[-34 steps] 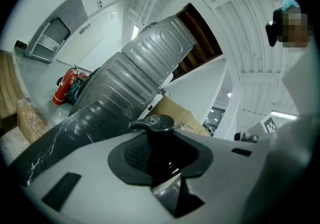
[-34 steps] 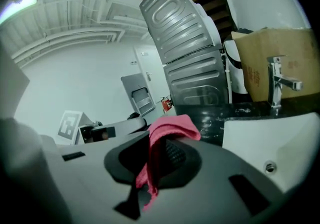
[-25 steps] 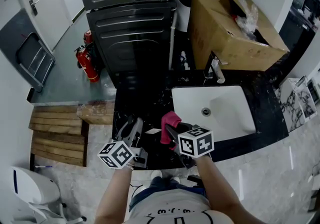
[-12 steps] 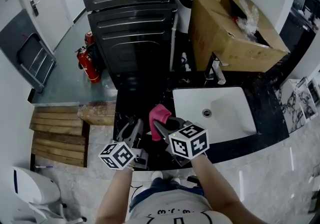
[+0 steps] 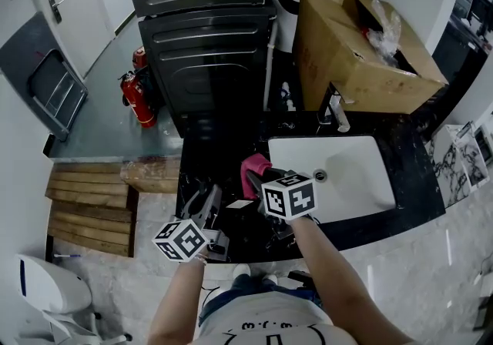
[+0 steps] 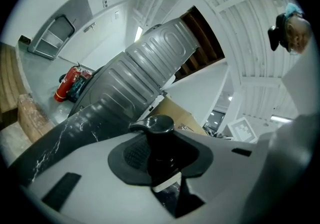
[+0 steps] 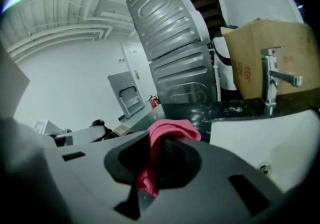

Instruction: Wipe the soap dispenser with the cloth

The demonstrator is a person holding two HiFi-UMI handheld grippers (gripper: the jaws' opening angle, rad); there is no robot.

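My left gripper (image 5: 205,200) stays over the left part of the black marble counter (image 5: 212,155), shut on the black soap dispenser (image 6: 158,140). In the left gripper view (image 6: 161,164) the pump head stands above the jaws and a white label shows below. From the head view the dark bottle is hard to pick out against the counter. My right gripper (image 5: 260,185) is shut on a pink cloth (image 5: 254,169), which bunches out past the jaws (image 7: 157,160) and hangs down between them as a red fold (image 7: 160,140). The cloth is just right of the left gripper, apart from the dispenser.
A white sink (image 5: 343,178) with a chrome faucet (image 5: 334,112) lies right of the cloth. Behind it stands an open cardboard box (image 5: 362,51). Dark ribbed appliances (image 5: 204,43) rise at the back. A fire extinguisher (image 5: 135,97) and wooden slats (image 5: 85,205) are on the floor at left.
My right gripper with the pink cloth first swung left toward the left gripper, then moved away from me toward the sink's left edge. The left gripper has kept still.
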